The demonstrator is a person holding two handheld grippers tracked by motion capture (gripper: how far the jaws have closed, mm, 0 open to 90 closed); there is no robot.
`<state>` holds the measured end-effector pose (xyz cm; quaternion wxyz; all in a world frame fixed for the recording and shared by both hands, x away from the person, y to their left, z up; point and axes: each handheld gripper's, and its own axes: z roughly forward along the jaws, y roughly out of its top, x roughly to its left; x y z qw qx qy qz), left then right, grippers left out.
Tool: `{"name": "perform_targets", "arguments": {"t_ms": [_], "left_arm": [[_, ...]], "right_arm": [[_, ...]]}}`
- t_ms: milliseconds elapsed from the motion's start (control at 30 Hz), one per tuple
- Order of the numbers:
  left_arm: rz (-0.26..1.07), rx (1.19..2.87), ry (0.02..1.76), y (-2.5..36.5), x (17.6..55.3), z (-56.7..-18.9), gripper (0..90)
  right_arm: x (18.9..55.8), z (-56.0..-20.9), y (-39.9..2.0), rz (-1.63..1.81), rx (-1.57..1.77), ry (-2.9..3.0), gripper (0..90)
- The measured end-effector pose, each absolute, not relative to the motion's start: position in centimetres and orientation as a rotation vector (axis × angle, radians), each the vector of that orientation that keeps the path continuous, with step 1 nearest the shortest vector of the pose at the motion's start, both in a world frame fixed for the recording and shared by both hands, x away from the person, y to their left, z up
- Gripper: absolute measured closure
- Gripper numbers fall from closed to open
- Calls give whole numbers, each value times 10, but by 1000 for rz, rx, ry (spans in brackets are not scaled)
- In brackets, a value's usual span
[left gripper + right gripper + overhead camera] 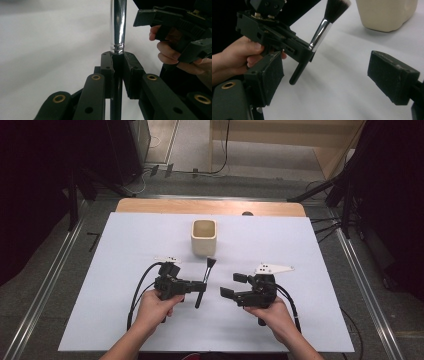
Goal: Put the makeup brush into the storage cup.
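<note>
We see a brush (319, 37) with a glossy, mirror-like metal ferrule above the left gripper (117, 53), a smooth black handle below it, and soft dark bristles with pale tips. Both grippers look like matt black plastic; the right gripper (332, 75) has rough, worn pads. The cup (204, 238) seems matt cream ceramic. The table (300, 310) cover is smooth, matt white.

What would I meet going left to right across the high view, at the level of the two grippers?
Left gripper, shut on the makeup brush → right gripper, jaws open. The beige cup stands farther back, above the brush, so it has no clear place in this order.
</note>
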<state>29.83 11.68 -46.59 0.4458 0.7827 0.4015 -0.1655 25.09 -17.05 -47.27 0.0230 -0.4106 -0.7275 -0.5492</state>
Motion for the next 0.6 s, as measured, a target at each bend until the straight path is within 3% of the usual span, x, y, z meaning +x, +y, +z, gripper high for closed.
{"name": "perform_targets", "arguments": {"t_ms": [600], "left_arm": [[-404, 1921, 985, 103, 289, -471, 799]], "right_arm": [[251, -473, -165, -1686, -1358, -2153, 166]]}}
